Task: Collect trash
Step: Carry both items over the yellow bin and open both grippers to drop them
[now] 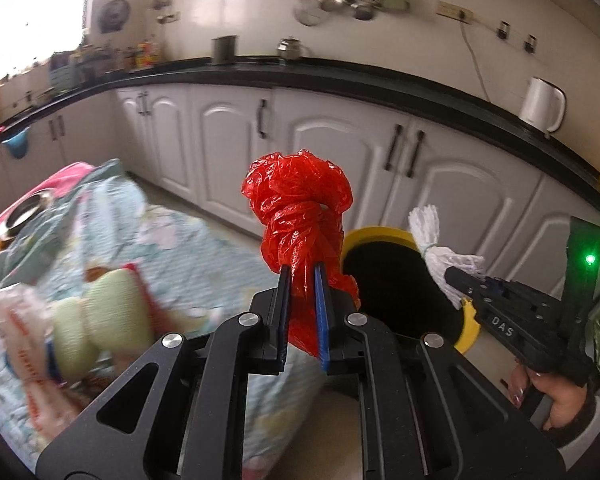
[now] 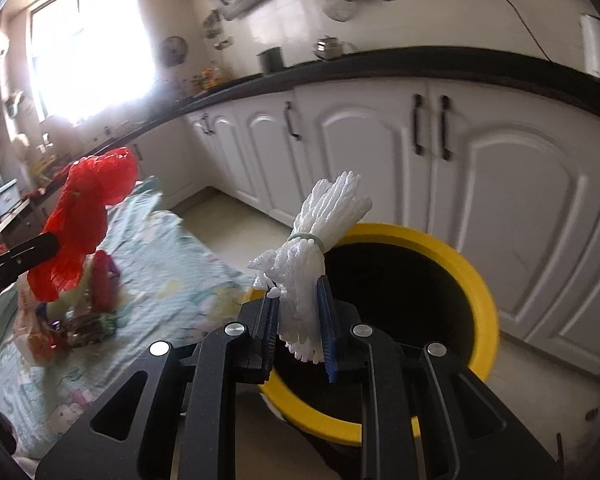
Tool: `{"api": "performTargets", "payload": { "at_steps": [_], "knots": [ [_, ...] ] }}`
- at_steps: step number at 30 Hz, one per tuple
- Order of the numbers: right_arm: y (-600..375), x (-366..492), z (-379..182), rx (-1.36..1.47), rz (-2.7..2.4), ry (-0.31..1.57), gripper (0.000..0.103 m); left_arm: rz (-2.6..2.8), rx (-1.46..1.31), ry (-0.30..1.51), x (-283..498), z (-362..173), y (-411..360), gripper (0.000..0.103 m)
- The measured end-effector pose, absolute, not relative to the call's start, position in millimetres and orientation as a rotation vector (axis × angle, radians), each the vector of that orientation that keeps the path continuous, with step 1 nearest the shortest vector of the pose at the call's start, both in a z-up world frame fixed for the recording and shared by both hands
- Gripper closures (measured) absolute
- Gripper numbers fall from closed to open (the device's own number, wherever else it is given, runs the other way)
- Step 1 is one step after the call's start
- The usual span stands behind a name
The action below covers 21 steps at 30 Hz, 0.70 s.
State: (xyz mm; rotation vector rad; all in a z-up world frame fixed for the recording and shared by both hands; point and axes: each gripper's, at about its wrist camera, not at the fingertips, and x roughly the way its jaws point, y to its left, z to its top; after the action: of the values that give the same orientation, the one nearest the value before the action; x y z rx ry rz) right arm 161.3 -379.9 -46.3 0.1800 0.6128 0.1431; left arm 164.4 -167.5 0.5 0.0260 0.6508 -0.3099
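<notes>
My left gripper (image 1: 302, 276) is shut on a knotted red plastic bag (image 1: 300, 196) and holds it up in the air beside the bin. It also shows in the right wrist view (image 2: 84, 216). My right gripper (image 2: 298, 292) is shut on a white foam net bundle (image 2: 320, 228) tied with a green band, held over the near rim of the yellow-rimmed bin (image 2: 482, 276). In the left wrist view the right gripper (image 1: 456, 278) holds the bundle (image 1: 440, 240) above the bin (image 1: 470, 332).
A table with a floral cloth (image 1: 172, 236) holds more wrappers and packets (image 1: 96, 312). It also shows in the right wrist view (image 2: 172, 280). White cabinets (image 2: 500, 184) under a black counter (image 1: 340, 76) stand behind the bin. A white kettle (image 1: 540, 104) sits on the counter.
</notes>
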Motion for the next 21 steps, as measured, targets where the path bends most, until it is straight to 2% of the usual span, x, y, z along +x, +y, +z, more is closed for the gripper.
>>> {"api": "performTargets", "payload": {
  "at_steps": [9,21],
  "knots": [
    [-419,159,-72,0.222,0.068,0.692,0.085,-0.444,0.094,0.736,194,-34,-229,0.096],
    [-449,156,-89,0.29,0.013,0.74,0.085,-0.508,0.112,0.831,220,-65,-270,0.096]
  ]
}}
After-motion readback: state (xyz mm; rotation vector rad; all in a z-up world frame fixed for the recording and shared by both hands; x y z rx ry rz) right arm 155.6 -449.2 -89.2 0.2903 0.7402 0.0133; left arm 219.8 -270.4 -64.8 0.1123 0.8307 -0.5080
